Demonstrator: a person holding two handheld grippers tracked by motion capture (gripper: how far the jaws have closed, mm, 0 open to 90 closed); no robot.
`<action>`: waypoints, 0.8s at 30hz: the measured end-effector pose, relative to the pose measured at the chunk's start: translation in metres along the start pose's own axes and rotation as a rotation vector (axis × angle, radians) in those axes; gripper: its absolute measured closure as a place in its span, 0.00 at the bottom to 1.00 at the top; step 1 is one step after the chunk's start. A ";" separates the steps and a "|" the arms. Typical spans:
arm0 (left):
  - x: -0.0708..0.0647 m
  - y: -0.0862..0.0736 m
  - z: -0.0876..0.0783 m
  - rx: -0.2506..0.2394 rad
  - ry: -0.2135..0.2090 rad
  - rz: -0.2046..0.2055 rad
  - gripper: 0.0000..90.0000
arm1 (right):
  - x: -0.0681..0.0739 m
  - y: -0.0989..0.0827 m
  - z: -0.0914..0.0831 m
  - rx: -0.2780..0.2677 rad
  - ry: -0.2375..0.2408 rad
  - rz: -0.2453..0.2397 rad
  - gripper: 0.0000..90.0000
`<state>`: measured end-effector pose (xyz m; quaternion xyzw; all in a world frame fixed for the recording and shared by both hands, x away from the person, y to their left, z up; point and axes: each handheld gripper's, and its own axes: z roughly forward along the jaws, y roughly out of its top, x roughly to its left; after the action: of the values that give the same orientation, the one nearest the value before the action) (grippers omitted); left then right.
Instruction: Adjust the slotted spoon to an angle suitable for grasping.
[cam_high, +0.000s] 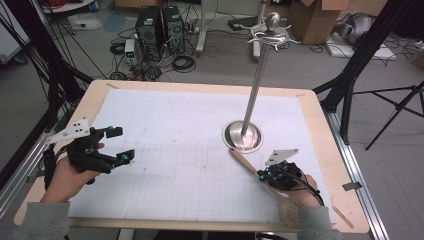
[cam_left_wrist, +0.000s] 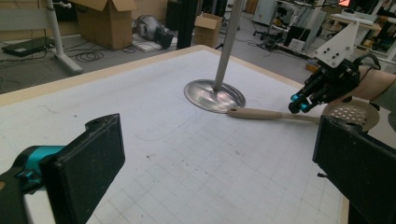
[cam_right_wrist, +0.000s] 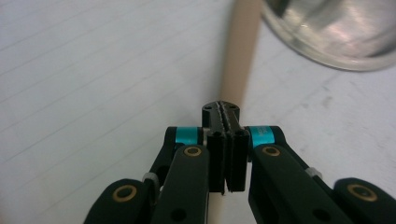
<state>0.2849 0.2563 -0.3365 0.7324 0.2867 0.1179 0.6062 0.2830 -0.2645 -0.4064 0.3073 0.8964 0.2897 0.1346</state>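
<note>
While the slotted wooden spatula (cam_high: 260, 182) lies flat on the gridded paper of the surface (cam_high: 100, 100), we see the right tool (cam_high: 262, 174) poised directly over its handle, jaws pressed fully together with nothing between them. In the right gripper view the pale handle (cam_right_wrist: 239, 51) runs out from under the shut jaw tips toward the edge of the shiny round base (cam_right_wrist: 336, 32). The spatula's handle end just reaches the rim of that steel base (cam_high: 242, 136), from which a tall metal pole (cam_high: 257, 80) rises; its perforated blade (cam_left_wrist: 352, 112) points back toward the person's side, at the near right of the surface. We find the left tool (cam_high: 118, 145) well apart at the left side of the surface, held in a hand (cam_high: 70, 175), its two black jaws spread wide and empty, hovering above bare paper. From the left gripper view, the right tool (cam_left_wrist: 299, 105) sits just above the handle near the blade.
</note>
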 end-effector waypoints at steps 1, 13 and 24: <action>0.000 0.000 0.000 0.002 0.001 -0.001 0.03 | -0.002 -0.001 0.000 -0.001 -0.013 0.013 1.00; 0.000 -0.002 0.002 0.009 0.002 -0.003 0.03 | -0.008 -0.009 0.008 0.023 -0.012 -0.019 1.00; 0.000 -0.002 0.003 0.014 0.003 -0.001 0.03 | 0.007 -0.002 0.010 -0.005 0.116 -0.249 1.00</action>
<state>0.2858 0.2543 -0.3393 0.7363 0.2888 0.1168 0.6007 0.2811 -0.2569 -0.4156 0.1762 0.9331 0.2904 0.1184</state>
